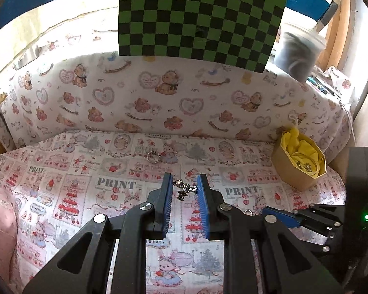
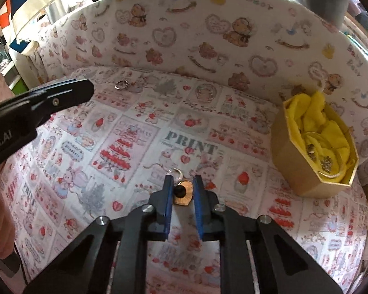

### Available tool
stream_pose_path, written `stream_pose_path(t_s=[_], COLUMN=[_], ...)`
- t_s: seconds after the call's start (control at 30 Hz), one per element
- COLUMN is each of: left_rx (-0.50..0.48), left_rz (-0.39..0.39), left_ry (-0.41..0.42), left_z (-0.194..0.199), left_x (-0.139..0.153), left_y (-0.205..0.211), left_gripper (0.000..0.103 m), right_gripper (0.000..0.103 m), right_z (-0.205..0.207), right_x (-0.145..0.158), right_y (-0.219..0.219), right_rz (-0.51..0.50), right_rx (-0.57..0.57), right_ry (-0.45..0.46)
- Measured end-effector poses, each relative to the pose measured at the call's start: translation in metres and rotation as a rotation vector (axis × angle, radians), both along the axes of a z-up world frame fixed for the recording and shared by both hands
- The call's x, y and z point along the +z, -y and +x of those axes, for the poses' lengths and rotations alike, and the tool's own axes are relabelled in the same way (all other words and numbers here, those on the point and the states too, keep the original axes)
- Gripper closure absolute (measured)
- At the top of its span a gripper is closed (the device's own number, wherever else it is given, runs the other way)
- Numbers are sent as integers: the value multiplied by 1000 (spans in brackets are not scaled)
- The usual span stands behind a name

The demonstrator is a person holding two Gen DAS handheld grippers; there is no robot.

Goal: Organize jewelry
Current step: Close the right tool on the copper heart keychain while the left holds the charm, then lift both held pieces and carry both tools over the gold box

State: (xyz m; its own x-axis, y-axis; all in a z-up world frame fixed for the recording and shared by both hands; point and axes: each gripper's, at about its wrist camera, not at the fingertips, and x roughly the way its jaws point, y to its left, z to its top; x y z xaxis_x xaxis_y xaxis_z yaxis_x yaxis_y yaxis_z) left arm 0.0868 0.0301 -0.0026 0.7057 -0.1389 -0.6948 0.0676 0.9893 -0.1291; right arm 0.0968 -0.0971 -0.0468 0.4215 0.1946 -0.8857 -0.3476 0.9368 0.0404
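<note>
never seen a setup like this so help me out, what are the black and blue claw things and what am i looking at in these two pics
Each picture comes from a fisheye camera mounted on a handheld gripper, looking out along its two blue-padded jaws. A person holds one in each hand; there is no robot arm.

In the left wrist view, the left gripper has its jaws around a small silver earring, apparently not yet clamped. In the right wrist view, the right gripper has its jaws around an orange disc earring.

Both work over a printed cloth. On it lie a silver ring at the back and, to the right, a tan box lined with yellow fabric, already holding a few pieces.
</note>
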Motion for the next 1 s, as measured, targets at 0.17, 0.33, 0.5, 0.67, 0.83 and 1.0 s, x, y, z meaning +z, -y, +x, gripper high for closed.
stream_pose_path(t_s=[0.17,0.33,0.5,0.67,0.83,1.0], left_rx=[-8,-12,-3,3,-5,-5], left_rz=[-2,5,7,14,7,0], left_ry=[17,20,11,11,16,12], left_z=[-4,-6,-4,-4,-6,-6], left_x=[5,5,3,2,4,4], left_y=[2,5,4,5,5,3], left_gripper=[84,84,84,84,84,84], right_gripper=[88,88,88,88,84,78], right_z=[-15,-16,-12,-11,-9,-13], right_x=[14,15,10,4,2,6], right_y=[29,58,78,83,84,84], right_rz=[66,132,147,125,126,111], right_rx=[-13,-42,-99,-117,-112,-90], right_ry=[-12,-33,0,-6,5,31])
